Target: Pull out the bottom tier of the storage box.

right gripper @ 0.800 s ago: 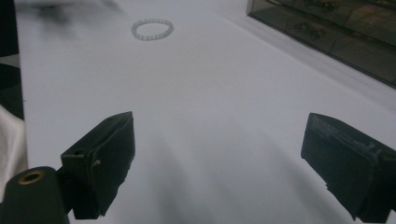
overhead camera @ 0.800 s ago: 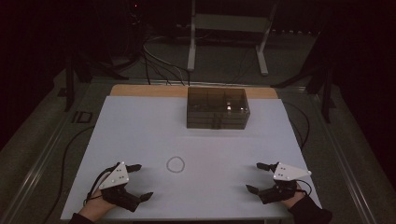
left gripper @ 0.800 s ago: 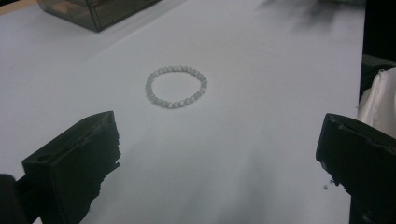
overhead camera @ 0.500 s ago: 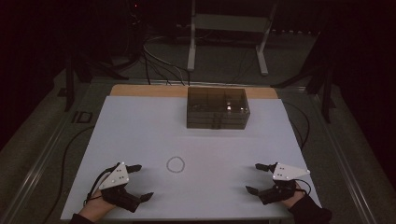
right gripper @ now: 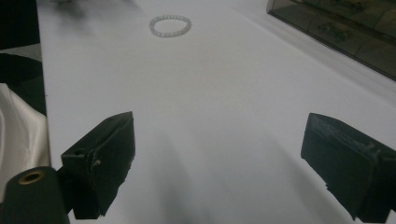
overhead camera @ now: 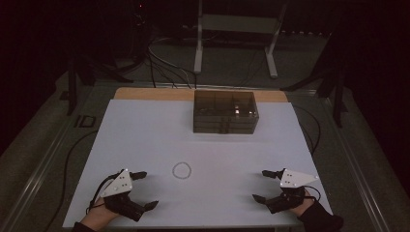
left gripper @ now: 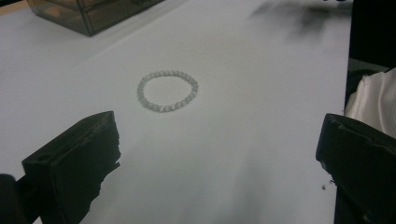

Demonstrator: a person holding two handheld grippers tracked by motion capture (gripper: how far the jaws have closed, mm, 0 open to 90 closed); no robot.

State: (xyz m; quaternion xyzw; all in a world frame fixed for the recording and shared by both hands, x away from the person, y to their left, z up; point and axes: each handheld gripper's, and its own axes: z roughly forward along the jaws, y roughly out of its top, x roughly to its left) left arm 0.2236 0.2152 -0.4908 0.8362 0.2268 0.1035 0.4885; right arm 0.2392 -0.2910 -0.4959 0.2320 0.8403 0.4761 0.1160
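Dark room, cables on the floor and a white stand leg at 12 o'clock behind the bench (overhead camera: 145, 125), which has a white top with a wood strip along its far edge.

Left to right in the high view:
- Left gripper (overhead camera: 145, 189) at 7 o'clock of the bench, near the front edge, grey three-cornered plate on top, hand behind it. Jaws spread wide, nothing between them. Left gripper view confirms: both black jaws far apart, bare bench between.
- Bead bracelet (overhead camera: 182, 170), pale, lying flat as a closed ring on the bench, roughly 6 o'clock of bench centre, slightly left of the midline. It sits at about 1 o'clock from the left gripper, near it but not touching. In the left gripper view the bracelet (left gripper: 167, 90) lies ahead of the jaws, left of centre, clear of both.
- Smoked clear box (overhead camera: 225, 111) at 12 o'clock of the bench, near the far edge, compartments inside; contents too dim to identify. Well apart from the bracelet.
- Right gripper (overhead camera: 262, 185) at 5 o'clock of the bench, gloved hand behind it. Jaws spread wide, empty. Right gripper view: the bracelet (right gripper: 170, 25) is far ahead at upper left, box corner at upper right.
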